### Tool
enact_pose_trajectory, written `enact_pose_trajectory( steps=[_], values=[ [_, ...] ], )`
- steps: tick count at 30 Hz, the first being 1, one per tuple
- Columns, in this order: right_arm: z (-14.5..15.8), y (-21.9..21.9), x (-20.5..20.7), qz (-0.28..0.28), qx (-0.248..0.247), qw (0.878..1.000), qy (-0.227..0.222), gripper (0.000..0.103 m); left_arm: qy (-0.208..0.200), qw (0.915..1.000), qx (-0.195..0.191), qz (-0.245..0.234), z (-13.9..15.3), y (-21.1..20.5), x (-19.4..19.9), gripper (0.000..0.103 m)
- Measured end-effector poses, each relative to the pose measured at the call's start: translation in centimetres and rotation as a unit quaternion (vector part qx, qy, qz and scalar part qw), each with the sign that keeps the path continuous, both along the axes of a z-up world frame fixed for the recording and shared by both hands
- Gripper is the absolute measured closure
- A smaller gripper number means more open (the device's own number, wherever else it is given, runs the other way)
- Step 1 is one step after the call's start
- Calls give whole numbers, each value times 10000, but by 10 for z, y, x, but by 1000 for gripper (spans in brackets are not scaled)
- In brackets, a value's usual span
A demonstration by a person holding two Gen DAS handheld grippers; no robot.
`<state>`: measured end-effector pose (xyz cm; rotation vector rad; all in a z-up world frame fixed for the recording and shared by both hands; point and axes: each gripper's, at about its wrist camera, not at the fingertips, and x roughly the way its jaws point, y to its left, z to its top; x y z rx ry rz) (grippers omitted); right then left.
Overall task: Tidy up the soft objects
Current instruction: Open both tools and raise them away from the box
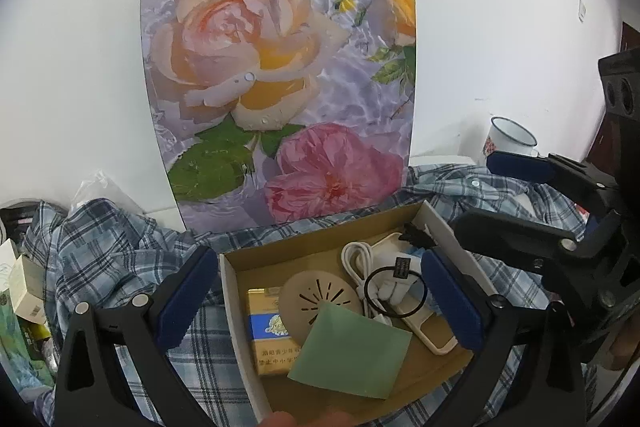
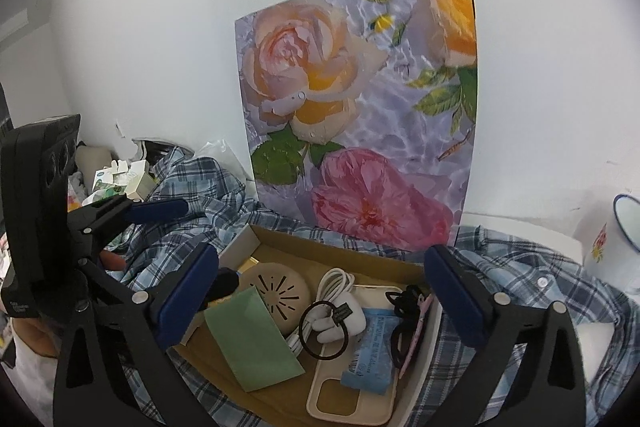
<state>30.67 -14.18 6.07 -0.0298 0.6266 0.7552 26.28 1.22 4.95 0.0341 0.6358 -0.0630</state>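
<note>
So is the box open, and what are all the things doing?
cardboard box: open, no lid on it
green cloth: lying flat in the box
black hair tie: resting on the white charger
phone case: lying flat
left hand-held gripper: open, empty
right hand-held gripper: open, empty

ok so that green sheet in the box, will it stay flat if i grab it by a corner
Probably not. The green sheet looks thin, with nothing visible to stiffen it, so it would likely droop from a corner. It lies loosely across the round beige disc and seems light, so a push may slide it rather than lift it.
</note>
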Motion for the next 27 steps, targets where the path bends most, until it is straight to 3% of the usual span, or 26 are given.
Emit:
enact_pose_trajectory(
  steps=[7,16,27],
  values=[
    [35,-4,-22,-101,101,9988,-465,0,-425,9990,-89,61,33,3,-21,0],
    [87,-13,-62,-135,212,9944,-1030,0,-1082,9928,406,311,88,-13,-74,0],
    [129,-39,-135,-267,392,9867,-1554,0,-1681,9851,223,286,125,-22,-152,0]
  ],
)
